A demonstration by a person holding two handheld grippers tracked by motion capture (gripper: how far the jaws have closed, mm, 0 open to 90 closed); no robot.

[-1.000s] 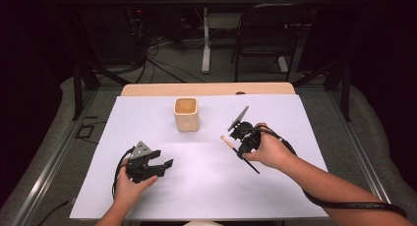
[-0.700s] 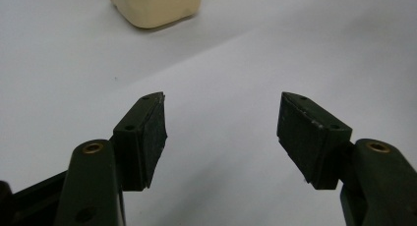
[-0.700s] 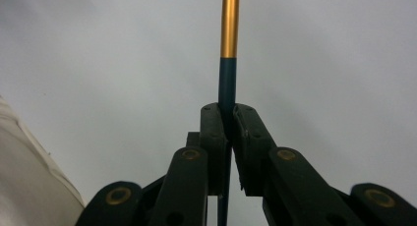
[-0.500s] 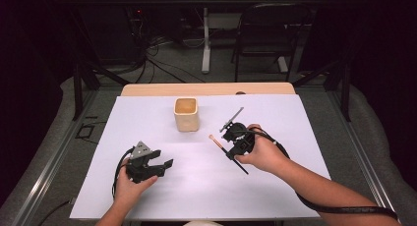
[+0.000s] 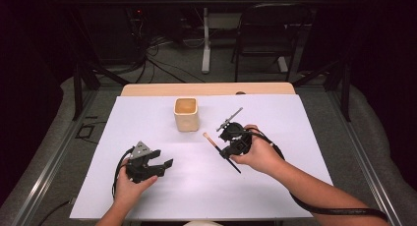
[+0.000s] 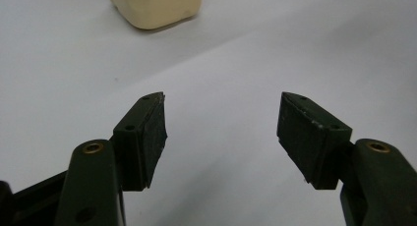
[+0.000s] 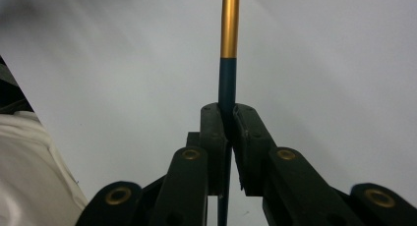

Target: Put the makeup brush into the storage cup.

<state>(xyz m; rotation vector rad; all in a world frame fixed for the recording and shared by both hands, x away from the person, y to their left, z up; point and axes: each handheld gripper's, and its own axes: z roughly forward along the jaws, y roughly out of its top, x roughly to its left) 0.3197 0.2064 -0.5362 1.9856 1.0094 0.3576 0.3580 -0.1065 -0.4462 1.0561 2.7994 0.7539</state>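
A slim brush (image 5: pixel 213 143) with a dark handle and a gold ferrule (image 7: pixel 229 34) is clamped in my right gripper (image 5: pixel 227 148), just right of the table's centre. Its pale tip points up-left toward a beige cup (image 5: pixel 186 114) standing upright at the centre back. In the right gripper view the jaws of my right gripper (image 7: pixel 227 113) press on the dark handle (image 7: pixel 226 83). My left gripper (image 5: pixel 162 159) rests at the front left, and in its own view my left gripper (image 6: pixel 223 105) is open, nothing between the pads. The cup's base (image 6: pixel 155 7) lies ahead of them.
A white sheet (image 5: pixel 295 118) covers the tabletop, with a wooden strip (image 5: pixel 206 89) showing at the far edge. A black cable (image 5: pixel 339 212) trails from my right gripper along the forearm. A black chair (image 5: pixel 265 34) and floor cables lie beyond the table.
My right hand has carried the brush a little to the left, its pale tip now nearer the cup. The left gripper has stayed where it was.
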